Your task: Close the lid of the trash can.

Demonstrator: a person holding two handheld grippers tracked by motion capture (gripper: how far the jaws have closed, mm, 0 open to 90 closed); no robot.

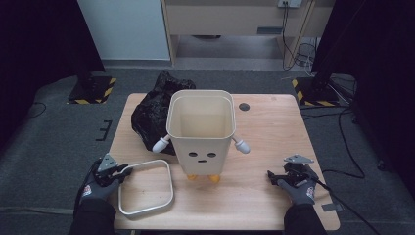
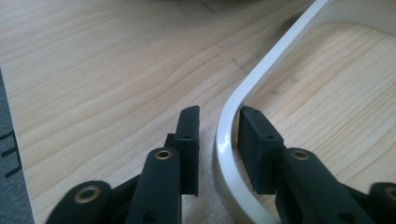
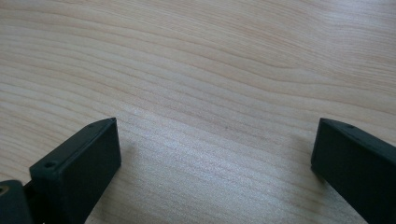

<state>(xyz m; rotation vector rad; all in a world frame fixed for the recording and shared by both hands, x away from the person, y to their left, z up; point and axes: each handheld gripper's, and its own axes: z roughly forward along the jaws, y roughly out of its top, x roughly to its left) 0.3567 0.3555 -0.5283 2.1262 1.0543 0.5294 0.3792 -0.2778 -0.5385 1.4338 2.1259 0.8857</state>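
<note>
Left gripper view shows jaws straddling the white ring (image 2: 223, 140), gaps visible — right gripper (image 3: 215, 154) jaws wide apart.

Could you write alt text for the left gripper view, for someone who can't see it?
The left gripper straddles the white ring frame lying on the wooden table, one black jaw on each side of its rim, with small gaps visible.

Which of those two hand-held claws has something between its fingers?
The left gripper: its fingers straddle the white ring's rim without visibly pinching it. The right gripper stands wide open over the bare wooden table.
</note>
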